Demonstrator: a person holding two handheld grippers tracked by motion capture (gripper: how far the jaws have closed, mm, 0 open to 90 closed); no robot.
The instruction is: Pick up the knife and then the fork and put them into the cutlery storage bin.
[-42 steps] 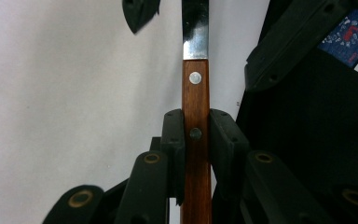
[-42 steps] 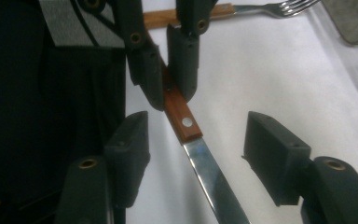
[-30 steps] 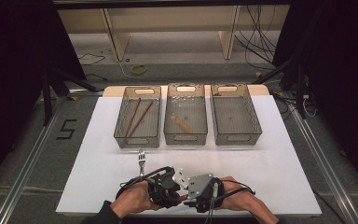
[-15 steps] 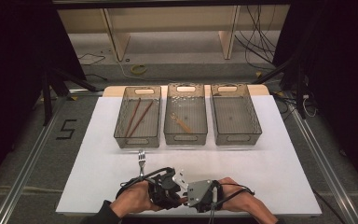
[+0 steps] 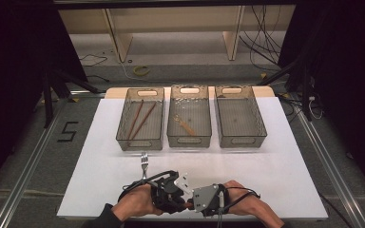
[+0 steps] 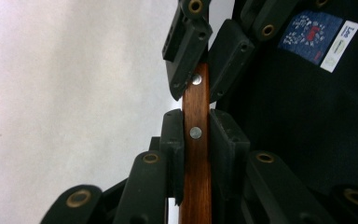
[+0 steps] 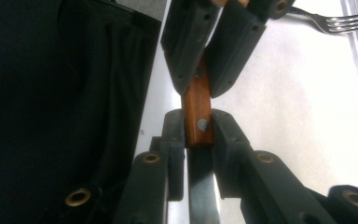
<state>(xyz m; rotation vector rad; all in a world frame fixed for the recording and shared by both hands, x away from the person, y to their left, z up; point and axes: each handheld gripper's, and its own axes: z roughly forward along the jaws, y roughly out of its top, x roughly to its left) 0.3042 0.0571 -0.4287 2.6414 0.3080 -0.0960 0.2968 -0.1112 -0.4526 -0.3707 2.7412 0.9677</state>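
Reddish-brown wooden handle with 2 silver rivets, black tools

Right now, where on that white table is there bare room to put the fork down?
Bare white table lies right of the fork and before the right bin, also left of the fork. It is crowded at the near edge, where the left gripper and right gripper meet.

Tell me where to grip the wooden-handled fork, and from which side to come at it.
Grip the fork on its flat wooden handle, near the rivets, coming from the near end with jaws closing on the two broad faces. The steel tines are thin and slick. Both the left gripper and the right gripper clamp the handle this way.
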